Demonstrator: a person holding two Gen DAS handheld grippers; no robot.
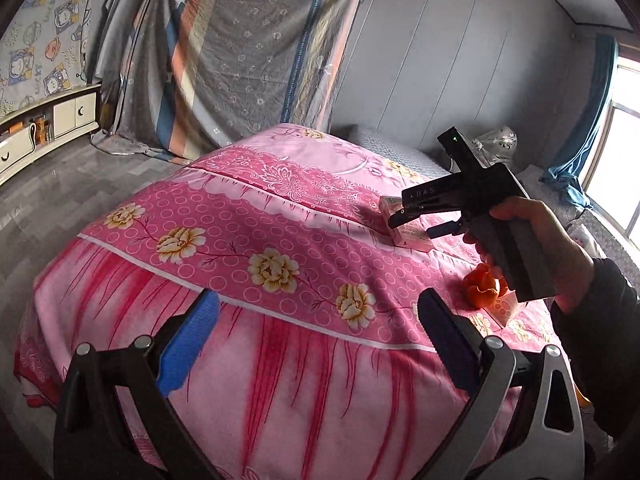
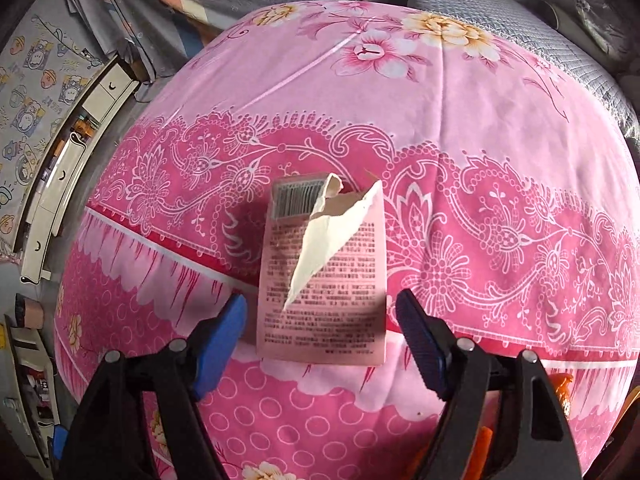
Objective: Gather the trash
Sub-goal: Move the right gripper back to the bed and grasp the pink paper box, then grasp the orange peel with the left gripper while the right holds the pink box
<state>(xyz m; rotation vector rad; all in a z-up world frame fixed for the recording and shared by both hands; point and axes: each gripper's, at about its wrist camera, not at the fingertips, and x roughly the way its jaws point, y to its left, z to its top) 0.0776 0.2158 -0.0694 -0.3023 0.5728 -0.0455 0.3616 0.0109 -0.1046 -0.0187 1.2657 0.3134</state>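
Note:
A torn pink carton [image 2: 320, 280] with a ripped white flap lies flat on the pink floral quilt [image 2: 480, 120]. My right gripper [image 2: 320, 340] points steeply down over it, open, its blue pads on either side of the carton's near end with small gaps. In the left wrist view the same carton [image 1: 412, 240] sits beneath the right gripper [image 1: 416, 224], which a hand [image 1: 540, 240] holds. An orange peel [image 1: 482, 286] rests on a small pink box [image 1: 510, 306] nearer the bed's right side. My left gripper [image 1: 316, 340] hovers open above the quilt's near edge, nothing between its pads.
The bed fills the middle. A white low cabinet [image 1: 60, 120] runs along the left wall and a striped sheet [image 1: 240, 52] hangs behind. A grey pillow [image 1: 384, 148], a plastic bag [image 1: 498, 140] and a window [image 1: 624, 152] lie at the far right. Grey floor [image 1: 80, 200] spreads left.

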